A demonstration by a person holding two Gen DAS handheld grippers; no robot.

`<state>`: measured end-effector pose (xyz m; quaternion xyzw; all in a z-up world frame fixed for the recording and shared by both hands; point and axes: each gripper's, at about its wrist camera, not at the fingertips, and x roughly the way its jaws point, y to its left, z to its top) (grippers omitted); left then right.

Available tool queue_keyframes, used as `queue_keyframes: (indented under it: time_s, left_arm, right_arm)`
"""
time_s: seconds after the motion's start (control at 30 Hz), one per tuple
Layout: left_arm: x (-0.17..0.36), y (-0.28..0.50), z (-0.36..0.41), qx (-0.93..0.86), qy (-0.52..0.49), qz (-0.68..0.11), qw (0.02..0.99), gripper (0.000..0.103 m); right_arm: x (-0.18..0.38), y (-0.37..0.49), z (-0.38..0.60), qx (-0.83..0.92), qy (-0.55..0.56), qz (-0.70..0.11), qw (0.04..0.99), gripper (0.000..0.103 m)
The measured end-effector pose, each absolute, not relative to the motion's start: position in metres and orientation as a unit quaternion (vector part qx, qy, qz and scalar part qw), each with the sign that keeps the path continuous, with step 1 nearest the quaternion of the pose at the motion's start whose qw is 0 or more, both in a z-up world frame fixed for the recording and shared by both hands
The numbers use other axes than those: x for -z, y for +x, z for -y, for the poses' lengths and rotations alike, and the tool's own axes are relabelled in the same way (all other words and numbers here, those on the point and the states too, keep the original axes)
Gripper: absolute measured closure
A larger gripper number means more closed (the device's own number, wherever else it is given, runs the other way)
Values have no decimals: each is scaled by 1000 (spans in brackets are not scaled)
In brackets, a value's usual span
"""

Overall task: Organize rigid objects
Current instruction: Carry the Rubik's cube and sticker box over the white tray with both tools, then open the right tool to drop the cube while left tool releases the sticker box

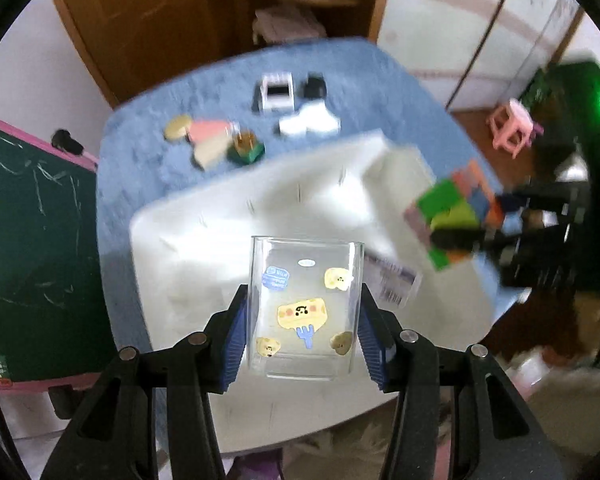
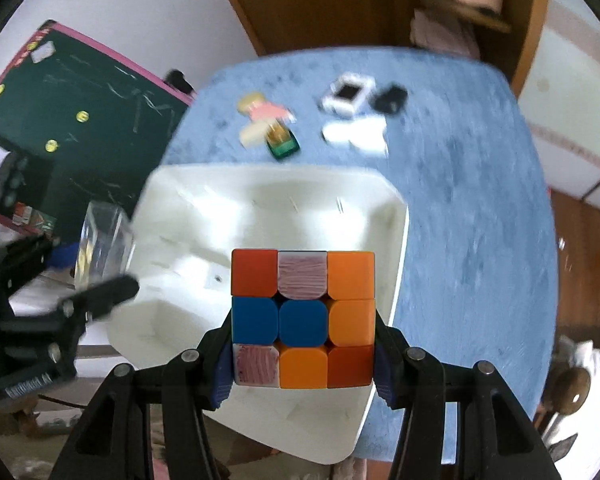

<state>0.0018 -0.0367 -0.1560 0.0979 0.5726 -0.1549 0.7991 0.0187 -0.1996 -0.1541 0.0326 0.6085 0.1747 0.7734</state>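
My left gripper (image 1: pixel 304 320) is shut on a clear square cup (image 1: pixel 305 308) printed with yellow cartoon stickers, held above a white plastic bin (image 1: pixel 204 240). My right gripper (image 2: pixel 302 344) is shut on a puzzle cube (image 2: pixel 303 319) with orange, blue, red and pink tiles, over the same white bin (image 2: pixel 268 208). In the left wrist view the cube (image 1: pixel 454 216) shows blurred at the right, above the bin's right rim. In the right wrist view the clear cup (image 2: pixel 104 244) shows at the left, in the other gripper.
The bin sits on a round table with a blue cloth (image 1: pixel 360 72). Beyond it lie a small white toy car (image 1: pixel 276 94), a white object (image 1: pixel 310 120), a pink and cream toy (image 1: pixel 208 138) and a green-based piece (image 1: pixel 246 148). A green chalkboard (image 1: pixel 32 248) stands left; a pink stool (image 1: pixel 514 126) stands right.
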Motion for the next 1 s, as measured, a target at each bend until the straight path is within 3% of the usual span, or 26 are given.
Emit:
queue_keyframes:
  time_s: [0.17, 0.43, 1.0]
  left_arm:
    - [204, -4, 32, 147, 93, -618, 767, 50]
    - [238, -14, 33, 152, 77, -641, 748, 50]
    - [264, -10, 49, 160, 72, -663, 728, 49]
  right_arm:
    - [182, 27, 200, -166, 21, -629, 759, 47]
    - [207, 45, 175, -163, -38, -632, 756, 47]
    - [234, 73, 156, -158, -84, -627, 758, 44]
